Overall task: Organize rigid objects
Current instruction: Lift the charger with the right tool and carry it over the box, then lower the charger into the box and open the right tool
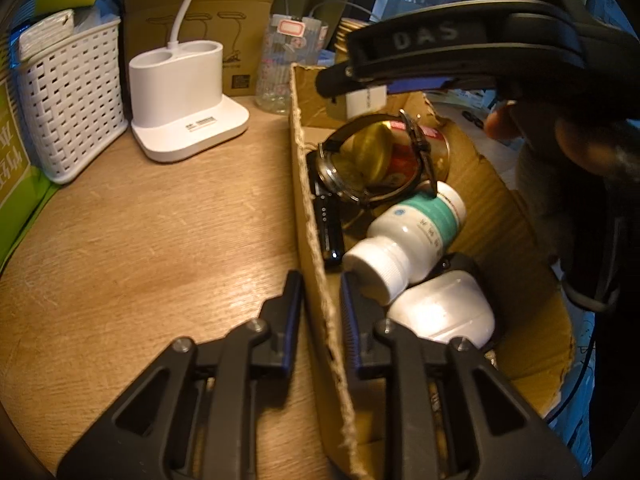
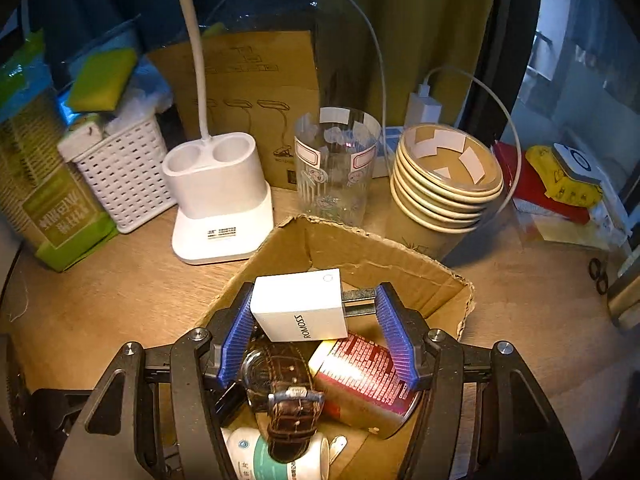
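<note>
- My right gripper [image 2: 316,330] has the white ROMOSS charger [image 2: 301,309] clamped between its blue fingers [image 2: 394,340]: one pad on the charger body, the other at the metal prong end.
- Charger hangs over the cardboard box [image 2: 360,256], above the stuff already in there.
- In the box: brown-strap watch [image 2: 290,396], red-and-gold can [image 2: 360,376] on its side, white pill bottle [image 1: 404,236] w/ teal label lying down, white rounded case [image 1: 444,308] just beside the bottle's cap, small black gadget [image 1: 328,228] against the box's left wall.
- My left gripper [image 1: 320,308] is nipped onto the box's near left wall [image 1: 316,280]: one finger outside over the desk [image 1: 160,240], one inside the box; fingers nearly closed on the cardboard edge.
- In the left wrist view the right gripper shows at top right w/ part of my hand [image 1: 560,136] behind it.
- Behind the box on the desk: white lamp base [image 2: 220,196], clear printed glass [image 2: 336,164], stack of paper bowls [image 2: 444,184], white woven basket [image 2: 124,172], brown lamp carton [image 2: 256,92].
</note>
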Motion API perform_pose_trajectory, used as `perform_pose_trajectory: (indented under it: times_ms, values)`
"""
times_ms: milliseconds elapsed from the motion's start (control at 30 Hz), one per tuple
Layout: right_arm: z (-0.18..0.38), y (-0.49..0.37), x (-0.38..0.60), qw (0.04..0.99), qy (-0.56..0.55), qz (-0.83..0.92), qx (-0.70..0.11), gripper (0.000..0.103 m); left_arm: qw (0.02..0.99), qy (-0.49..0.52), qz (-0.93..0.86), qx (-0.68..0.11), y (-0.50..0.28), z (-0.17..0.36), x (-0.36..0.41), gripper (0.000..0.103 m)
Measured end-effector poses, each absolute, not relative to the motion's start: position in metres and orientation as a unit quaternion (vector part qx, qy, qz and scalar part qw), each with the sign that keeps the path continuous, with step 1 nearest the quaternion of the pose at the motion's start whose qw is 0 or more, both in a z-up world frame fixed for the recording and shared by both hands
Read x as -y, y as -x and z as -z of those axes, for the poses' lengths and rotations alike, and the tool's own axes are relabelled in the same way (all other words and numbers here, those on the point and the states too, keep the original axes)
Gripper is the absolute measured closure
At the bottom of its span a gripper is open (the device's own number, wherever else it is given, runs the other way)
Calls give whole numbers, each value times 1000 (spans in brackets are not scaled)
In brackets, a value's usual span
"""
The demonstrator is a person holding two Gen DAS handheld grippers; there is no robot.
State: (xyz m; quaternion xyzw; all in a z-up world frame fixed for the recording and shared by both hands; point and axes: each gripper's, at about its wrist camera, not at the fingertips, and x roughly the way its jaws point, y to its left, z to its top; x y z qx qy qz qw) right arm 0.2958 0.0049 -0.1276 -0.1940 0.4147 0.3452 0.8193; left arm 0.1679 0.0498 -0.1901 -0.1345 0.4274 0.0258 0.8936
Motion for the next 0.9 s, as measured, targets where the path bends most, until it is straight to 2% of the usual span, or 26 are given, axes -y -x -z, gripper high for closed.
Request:
perform_pose_trajectory:
  times_ms: [467, 900]
  values:
    - [144, -296, -24, 798, 255, -322, -441, 41, 895, 126, -33, -427, -168, 189, -43, 81]
    - [134, -300, -1, 806, 197, -348, -437, 41, 894, 130, -30, -428, -169, 188, -47, 80]
